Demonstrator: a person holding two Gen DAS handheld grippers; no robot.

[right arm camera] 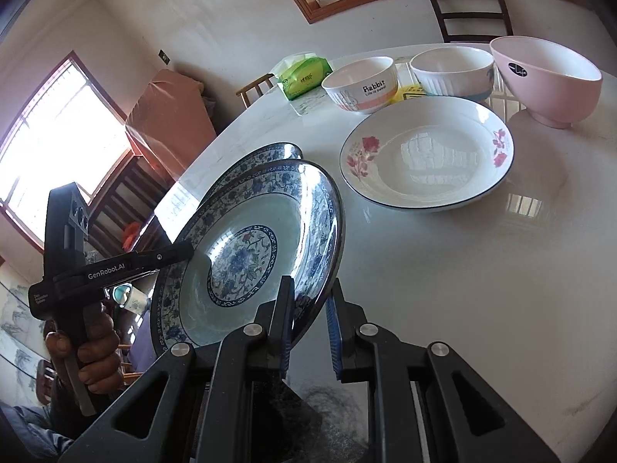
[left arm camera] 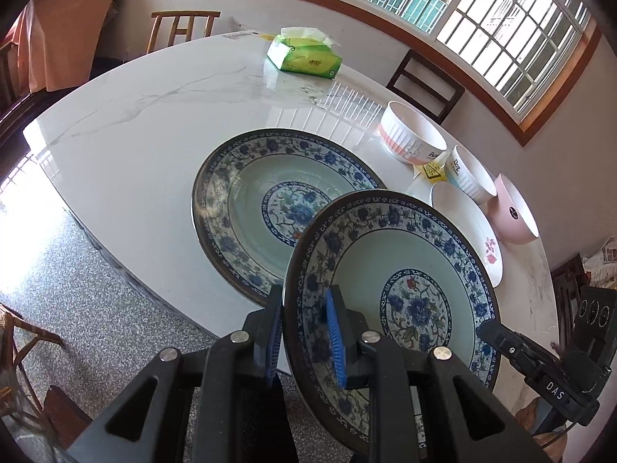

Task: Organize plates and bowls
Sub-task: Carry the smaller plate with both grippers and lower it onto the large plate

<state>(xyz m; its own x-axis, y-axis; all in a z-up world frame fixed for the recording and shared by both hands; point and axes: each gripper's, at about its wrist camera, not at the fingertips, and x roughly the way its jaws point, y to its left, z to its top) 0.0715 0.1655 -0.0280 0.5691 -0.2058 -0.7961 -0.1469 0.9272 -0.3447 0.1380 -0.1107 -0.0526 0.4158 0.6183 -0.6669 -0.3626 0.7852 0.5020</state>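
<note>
The left wrist view looks steeply down along the left gripper, very near the lifted blue-patterned plate, and faces across the white table toward the window and tissue pack. The right wrist view looks down along the right gripper from that plate's opposite edge, facing the bowls and the side wall. Both views share the lifted plate, a second blue plate under it, the rose plate, three bowls and each other's gripper.
</note>
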